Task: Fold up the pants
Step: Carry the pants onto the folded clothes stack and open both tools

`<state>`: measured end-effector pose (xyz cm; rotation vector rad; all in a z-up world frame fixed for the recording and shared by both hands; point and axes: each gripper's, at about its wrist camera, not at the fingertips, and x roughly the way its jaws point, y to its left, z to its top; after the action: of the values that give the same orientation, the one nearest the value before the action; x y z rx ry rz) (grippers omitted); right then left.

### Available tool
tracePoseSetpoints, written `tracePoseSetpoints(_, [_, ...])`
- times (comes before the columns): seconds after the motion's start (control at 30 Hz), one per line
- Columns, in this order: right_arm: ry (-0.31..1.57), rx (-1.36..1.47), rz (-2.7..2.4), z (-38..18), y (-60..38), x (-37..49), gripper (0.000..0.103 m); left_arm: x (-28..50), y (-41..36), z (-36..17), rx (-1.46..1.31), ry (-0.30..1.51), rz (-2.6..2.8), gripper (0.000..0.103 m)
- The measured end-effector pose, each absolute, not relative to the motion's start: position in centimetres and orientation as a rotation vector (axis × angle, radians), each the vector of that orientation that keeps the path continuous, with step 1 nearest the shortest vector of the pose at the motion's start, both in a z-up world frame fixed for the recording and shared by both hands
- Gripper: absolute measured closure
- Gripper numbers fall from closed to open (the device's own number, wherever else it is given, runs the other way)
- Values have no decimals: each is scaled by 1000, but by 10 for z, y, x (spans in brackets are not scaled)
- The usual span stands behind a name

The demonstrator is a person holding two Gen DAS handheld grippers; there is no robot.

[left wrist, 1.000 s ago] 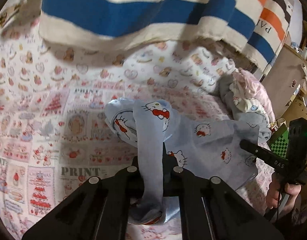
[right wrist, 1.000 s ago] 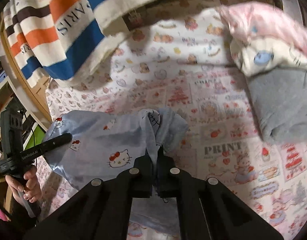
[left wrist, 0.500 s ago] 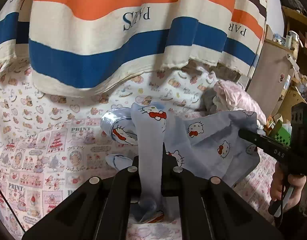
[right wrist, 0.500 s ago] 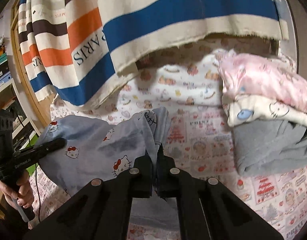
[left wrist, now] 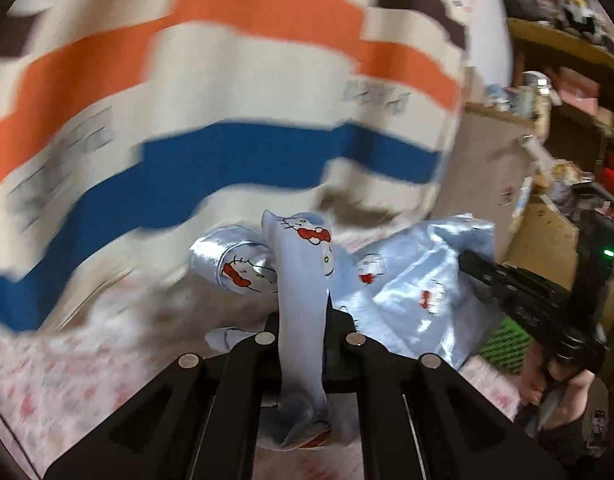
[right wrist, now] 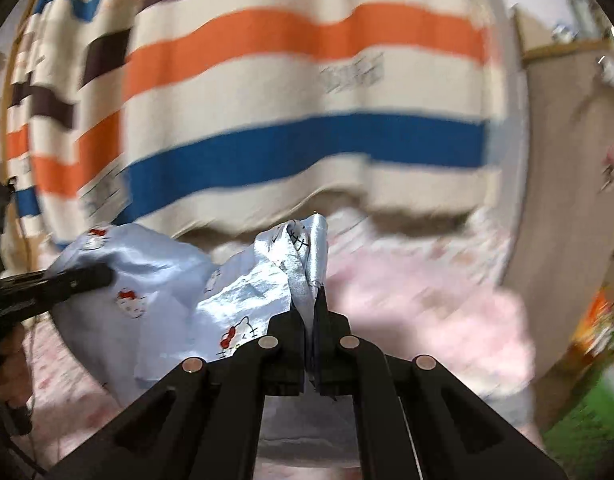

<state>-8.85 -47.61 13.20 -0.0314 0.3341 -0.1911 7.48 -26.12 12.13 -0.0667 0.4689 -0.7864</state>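
Pale blue satin, printed with cartoon cats: the pants (left wrist: 411, 280) hang in the air between my two grippers, clear of the patterned bed (left wrist: 67, 380) below. My left gripper (left wrist: 303, 320) is clamped on one bunched corner, with a strip of cloth running up between its fingers; my right gripper (right wrist: 311, 308) is pinched tight on the other corner. The cloth spans sideways from one gripper to the other, so its long axis runs across me, and each hand sits at its own end, neither nearer. I judge the next move turns on keeping that span taut and level before laying it down for a fold.

Compared with a second ago, both grippers have risen. The pants, then draped on the bed, are now lifted off it, and the striped blanket (right wrist: 307, 120) fills far more of both views.
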Motion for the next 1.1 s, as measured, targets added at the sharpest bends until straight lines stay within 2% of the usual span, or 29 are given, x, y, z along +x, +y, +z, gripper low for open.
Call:
tracePoseSetpoints(0.17, [310, -34, -324, 164, -532, -81, 101, 90, -325, 139, -70, 396, -823, 98])
tracePoseSetpoints(0.4, [285, -79, -452, 184, -580, -65, 101, 118, -392, 144, -24, 398, -840, 98])
tracePoseSetpoints(0.57, [308, -38, -483, 171, -609, -47, 101, 133, -415, 133, -24, 416, -840, 98])
tracePoseSetpoints(0.87, [424, 48, -478, 114, -640, -24, 101, 169, -425, 82, -4, 586, -777, 96])
tracePoseSetpoints(1.07, [509, 63, -479, 79, -647, -11, 101, 171, -429, 62, 39, 628, -771, 82])
tracePoseSetpoints(1.1, [515, 67, -482, 75, -648, -9, 101, 169, -429, 61, 52, 624, -763, 75])
